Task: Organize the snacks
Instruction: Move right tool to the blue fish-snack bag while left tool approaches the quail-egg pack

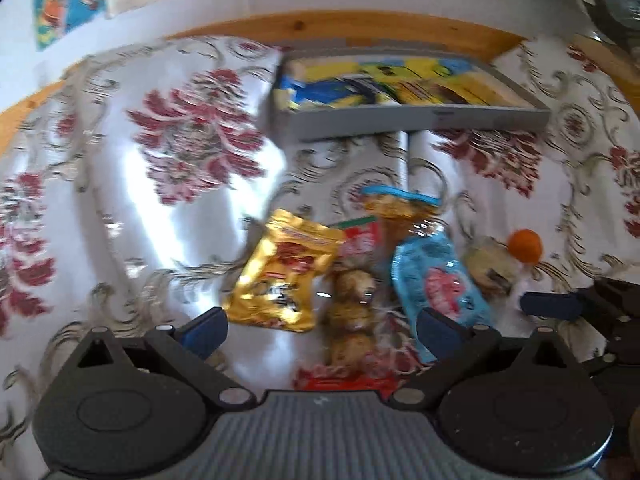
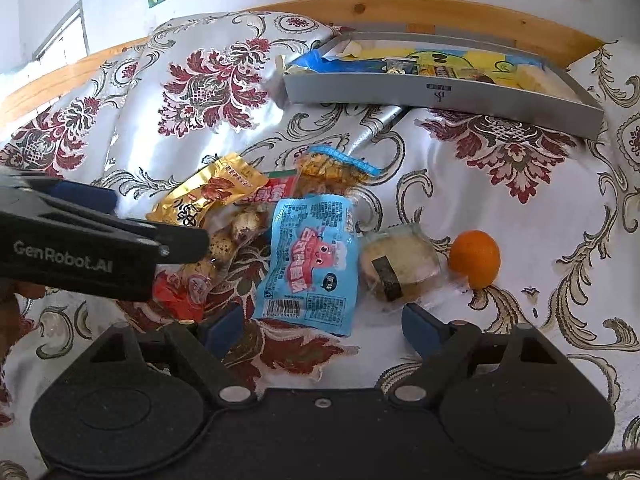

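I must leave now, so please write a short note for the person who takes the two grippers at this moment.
Left gripper: open, empty, above the gold packet.
Right gripper: open, empty, near the blue packet.
Grey tray at the back already holds some packets.
Left on the cloth: gold, blue and red packets, clear-wrapped cake, orange. None is gripped yet.

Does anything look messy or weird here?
Yes. The snacks lie in a jumbled heap on the flowery cloth: the gold packet and blue packet overlap other wrappers, all outside the grey tray. A lone orange sits beside them. Nothing looks torn or spilled.
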Demonstrator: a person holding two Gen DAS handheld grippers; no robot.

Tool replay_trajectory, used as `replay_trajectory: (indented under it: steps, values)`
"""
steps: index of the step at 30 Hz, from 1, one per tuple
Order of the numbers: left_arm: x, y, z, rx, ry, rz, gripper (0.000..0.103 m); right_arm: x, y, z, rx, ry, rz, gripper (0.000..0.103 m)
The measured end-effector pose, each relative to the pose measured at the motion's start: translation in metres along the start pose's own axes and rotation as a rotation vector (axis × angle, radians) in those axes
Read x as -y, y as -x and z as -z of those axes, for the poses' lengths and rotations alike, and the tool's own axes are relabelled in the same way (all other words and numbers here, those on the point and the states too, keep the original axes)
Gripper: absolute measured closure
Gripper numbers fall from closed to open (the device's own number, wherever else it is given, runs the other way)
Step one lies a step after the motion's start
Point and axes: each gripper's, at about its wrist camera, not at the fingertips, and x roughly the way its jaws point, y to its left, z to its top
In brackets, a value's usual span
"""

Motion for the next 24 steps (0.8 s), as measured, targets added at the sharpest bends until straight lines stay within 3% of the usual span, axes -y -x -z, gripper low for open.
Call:
replay_trajectory:
  steps: [7, 13, 24]
  values:
    - [-0.003, -0.025, -0.003, -0.092, 0.039, 0.101, 0.003, 0.002, 0.0, 0.001, 0.002, 0.005, 0.002, 0.016]
    - [-0.01, -0.043, 0.002, -0.154, 0.092, 0.108, 0.008, 0.001, -0.001, 0.0, 0.001, 0.006, -0.002, 0.016]
    - [-0.005, -0.056, 0.002, -0.19, 0.061, 0.115, 0.007, 0.001, -0.001, 0.0, -0.001, 0.0, -0.003, 0.016]
